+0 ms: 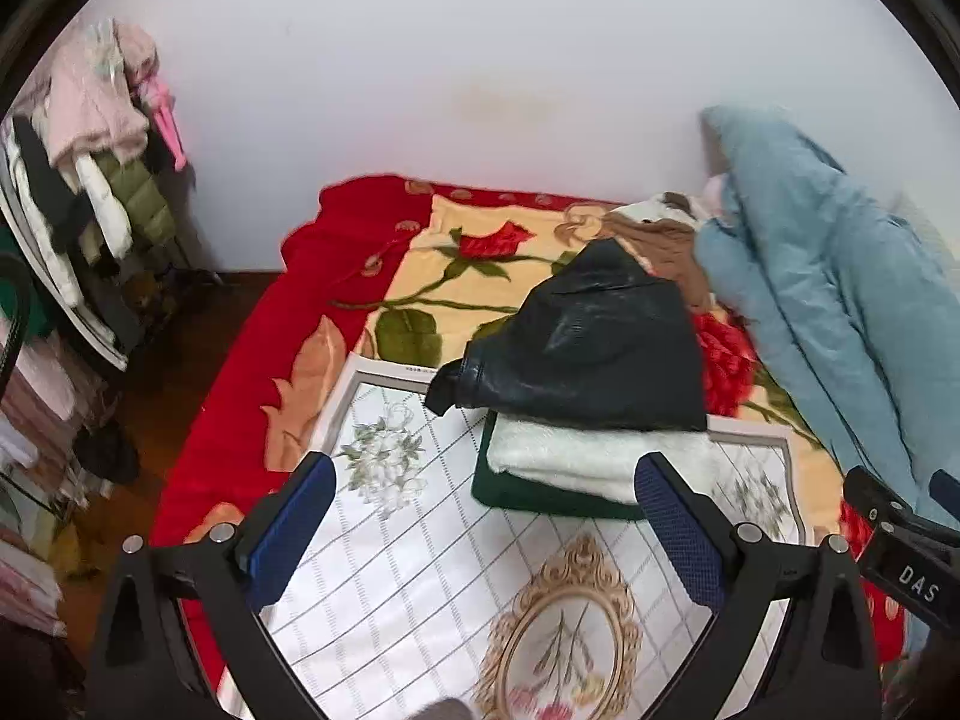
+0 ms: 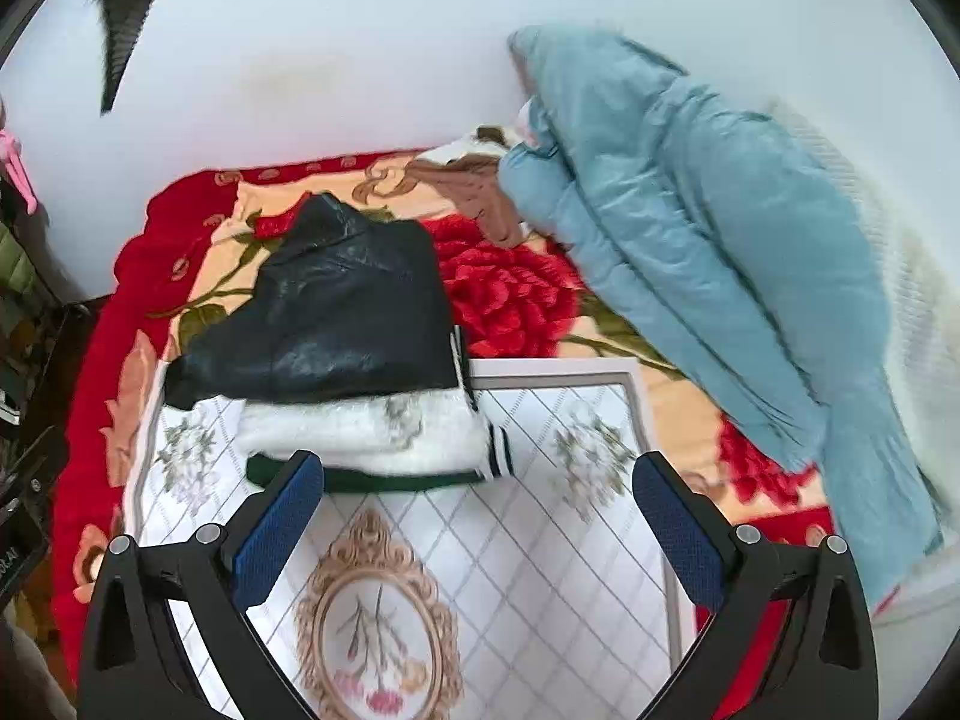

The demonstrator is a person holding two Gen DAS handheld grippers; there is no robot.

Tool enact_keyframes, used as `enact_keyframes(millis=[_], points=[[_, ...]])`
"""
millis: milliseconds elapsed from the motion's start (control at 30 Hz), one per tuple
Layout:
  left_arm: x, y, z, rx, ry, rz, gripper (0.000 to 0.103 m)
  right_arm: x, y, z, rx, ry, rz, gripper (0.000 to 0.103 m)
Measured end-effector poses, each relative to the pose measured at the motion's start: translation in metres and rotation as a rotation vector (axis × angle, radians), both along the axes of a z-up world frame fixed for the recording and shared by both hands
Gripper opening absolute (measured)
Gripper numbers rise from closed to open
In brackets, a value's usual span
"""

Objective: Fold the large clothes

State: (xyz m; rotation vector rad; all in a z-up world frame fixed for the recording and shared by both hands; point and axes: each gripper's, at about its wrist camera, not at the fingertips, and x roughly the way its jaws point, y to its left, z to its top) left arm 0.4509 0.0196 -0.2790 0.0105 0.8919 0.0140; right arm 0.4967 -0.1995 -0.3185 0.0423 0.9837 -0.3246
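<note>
A folded stack lies on a white patterned mat [image 1: 420,546] on the bed: a black leather jacket [image 1: 591,348] on top, a white fleece garment [image 1: 576,456] under it, a dark green one [image 1: 528,498] at the bottom. The stack also shows in the right wrist view, with the jacket [image 2: 336,312] topmost. A light blue puffer coat [image 2: 708,252] lies crumpled at the right against the wall, also seen in the left wrist view [image 1: 822,276]. My left gripper [image 1: 486,486] is open and empty above the mat. My right gripper [image 2: 474,480] is open and empty just before the stack.
A red floral blanket [image 1: 252,360] covers the bed. A brown and white garment [image 2: 474,180] lies behind the coat. A clothes rack [image 1: 90,180] with hanging clothes stands at the left by the wall. The right gripper's body [image 1: 900,540] shows at the left view's right edge.
</note>
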Motion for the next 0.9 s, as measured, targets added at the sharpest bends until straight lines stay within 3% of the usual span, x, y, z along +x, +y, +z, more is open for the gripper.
enact_keyframes(millis=[200, 433, 700, 900], points=[[-0.074, 0.006, 0.065, 0.012, -0.033, -0.041, 0.102, -0.096, 0.019, 0.088, -0.017, -0.040, -0.022, 0.103], [-0.139, 0.007, 0.119, 0.023, -0.084, -0.042, 0.102, -0.196, 0.030, 0.176, -0.027, -0.110, -0.016, 0.103], [-0.191, 0.001, 0.167, 0.004, -0.141, -0.028, 0.102, -0.272, 0.031, 0.246, -0.058, -0.187, 0.026, 0.103], [-0.219, -0.001, 0.186, 0.008, -0.180, -0.033, 0.102, -0.312, 0.033, 0.279, -0.072, -0.248, 0.046, 0.103]])
